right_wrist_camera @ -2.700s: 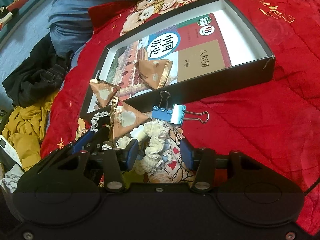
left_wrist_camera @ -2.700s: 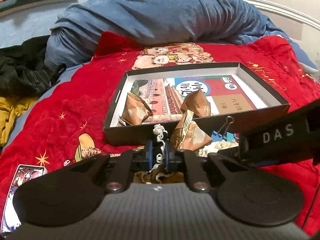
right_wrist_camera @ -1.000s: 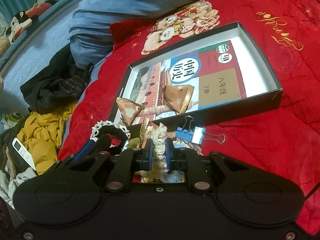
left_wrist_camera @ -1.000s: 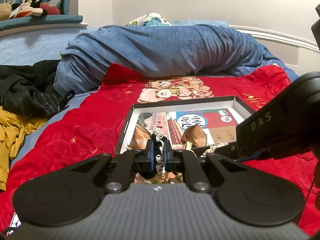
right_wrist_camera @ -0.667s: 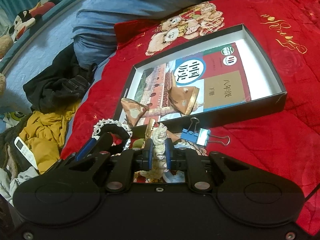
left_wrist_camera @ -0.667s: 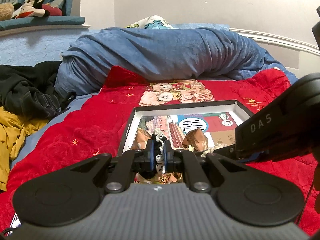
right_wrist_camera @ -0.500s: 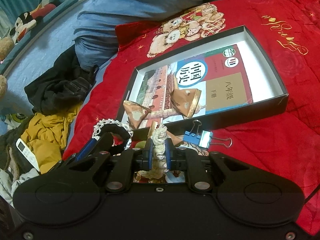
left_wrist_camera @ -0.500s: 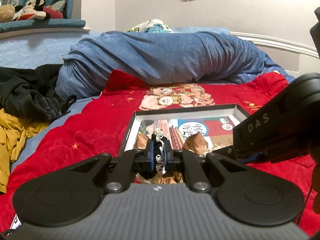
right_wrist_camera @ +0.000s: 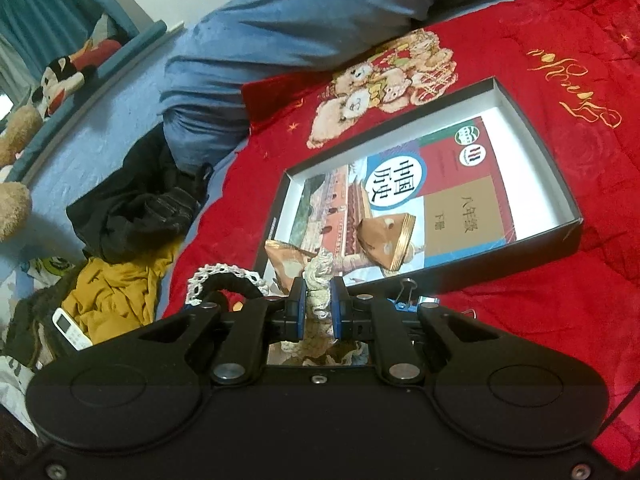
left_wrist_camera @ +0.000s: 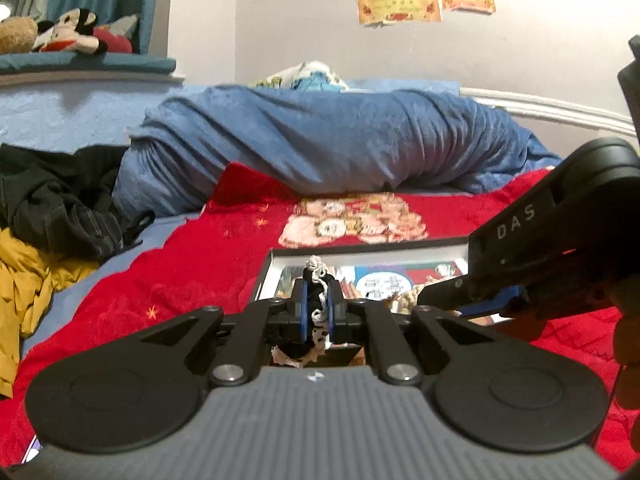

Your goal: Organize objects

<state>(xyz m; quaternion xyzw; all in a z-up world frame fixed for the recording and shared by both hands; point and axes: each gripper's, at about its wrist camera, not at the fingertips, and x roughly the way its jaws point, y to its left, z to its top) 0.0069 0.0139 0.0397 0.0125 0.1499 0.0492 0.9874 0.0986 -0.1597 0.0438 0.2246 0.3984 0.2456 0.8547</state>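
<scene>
My left gripper (left_wrist_camera: 316, 308) is shut on a black strap edged with white lace (left_wrist_camera: 318, 276), part of a lace-trimmed cloth pouch. My right gripper (right_wrist_camera: 318, 304) is shut on the pouch's cream lace edge (right_wrist_camera: 320, 276); the strap (right_wrist_camera: 224, 284) arcs off to its left. Just beyond lies a shallow black box (right_wrist_camera: 500, 256) on the red blanket. It holds a textbook (right_wrist_camera: 440, 184) and two brown triangular packets (right_wrist_camera: 384, 240) (right_wrist_camera: 284, 260). A blue binder clip (right_wrist_camera: 408, 300) lies in front of the box wall. The pouch's body is mostly hidden under the grippers.
A rolled blue duvet (left_wrist_camera: 320, 140) lies behind the box (left_wrist_camera: 360, 250). Black clothes (right_wrist_camera: 140, 208) and a yellow garment (right_wrist_camera: 116, 296) are piled at the left, with a white handset (right_wrist_camera: 70, 328) beside them. Plush toys (left_wrist_camera: 68, 36) sit on a shelf. The red blanket (right_wrist_camera: 560, 320) spreads right.
The right gripper, open around the lace earlier, has shut on it. Both grippers have risen with the pouch, and the left view has tipped up toward the wall.
</scene>
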